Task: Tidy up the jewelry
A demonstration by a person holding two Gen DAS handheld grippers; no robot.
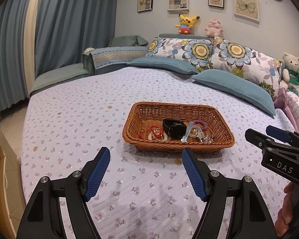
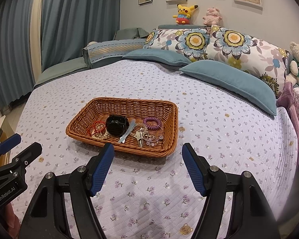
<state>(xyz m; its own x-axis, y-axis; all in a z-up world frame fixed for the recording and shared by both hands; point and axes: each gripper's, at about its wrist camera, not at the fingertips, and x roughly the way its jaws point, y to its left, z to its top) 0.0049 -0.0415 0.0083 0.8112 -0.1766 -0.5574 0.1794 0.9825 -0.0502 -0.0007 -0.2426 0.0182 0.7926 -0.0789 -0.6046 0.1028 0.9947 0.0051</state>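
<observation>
a brown woven basket (image 1: 219,117) sits on the bed (image 1: 69,119), about in the middle of the lilac flowery cover. the jewelry lies in a small pile at the near end of the basket. there is a black watch (image 1: 174,128) in the middle, a red string bracelet (image 1: 155,131) with pale beads to its left, a light blue clip (image 1: 186,133) to its right, then a purple coil band (image 1: 199,123) and a silver key with clear beads (image 1: 203,137).

the left gripper (image 1: 146,155) hangs just above the cover, near the basket's near rim. its blue pads are wide apart and hold nothing. the right gripper (image 2: 147,151) is on the right side, also spread wide and empty.

far off are blue pillows (image 1: 235,88), flower pillows (image 1: 209,51) and a teddy bear (image 1: 293,69).
</observation>
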